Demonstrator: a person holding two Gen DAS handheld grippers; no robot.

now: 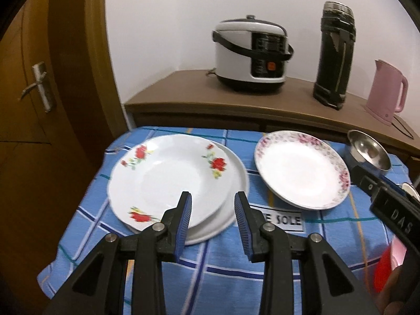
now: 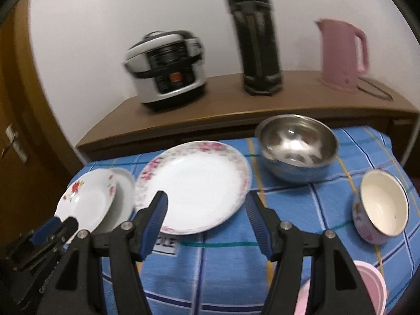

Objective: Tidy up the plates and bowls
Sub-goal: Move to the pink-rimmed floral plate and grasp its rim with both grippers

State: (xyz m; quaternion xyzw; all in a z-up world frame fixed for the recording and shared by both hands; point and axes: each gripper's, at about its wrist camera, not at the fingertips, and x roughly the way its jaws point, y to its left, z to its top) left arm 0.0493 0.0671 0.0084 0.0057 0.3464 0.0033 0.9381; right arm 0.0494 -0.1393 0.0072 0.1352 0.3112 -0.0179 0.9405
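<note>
I have the left gripper [image 1: 213, 202] over the near edge of the rose plate [image 1: 170, 178]. Its fingers [image 1: 185, 218] are parted a little with nothing between them. The rose plate sits on a plain white plate [image 1: 233, 183], both just past the left fingertip, on the blue cloth [image 1: 210, 270].

Right of those fingers lies the pink-rimmed plate [image 1: 302, 169], and the steel bowl [image 1: 370, 152] sits beyond it.

My right gripper [image 2: 206, 200] hangs over the near edge of the pink-rimmed plate [image 2: 194, 183], fingers [image 2: 160, 210] wide apart and gripping nothing; the plate's near rim lies between the tips. The steel bowl [image 2: 296, 147] is past the right fingertip, the enamel bowl [image 2: 380, 207] well off to its right, and a pink cup [image 2: 367, 286] close behind that finger.
</note>
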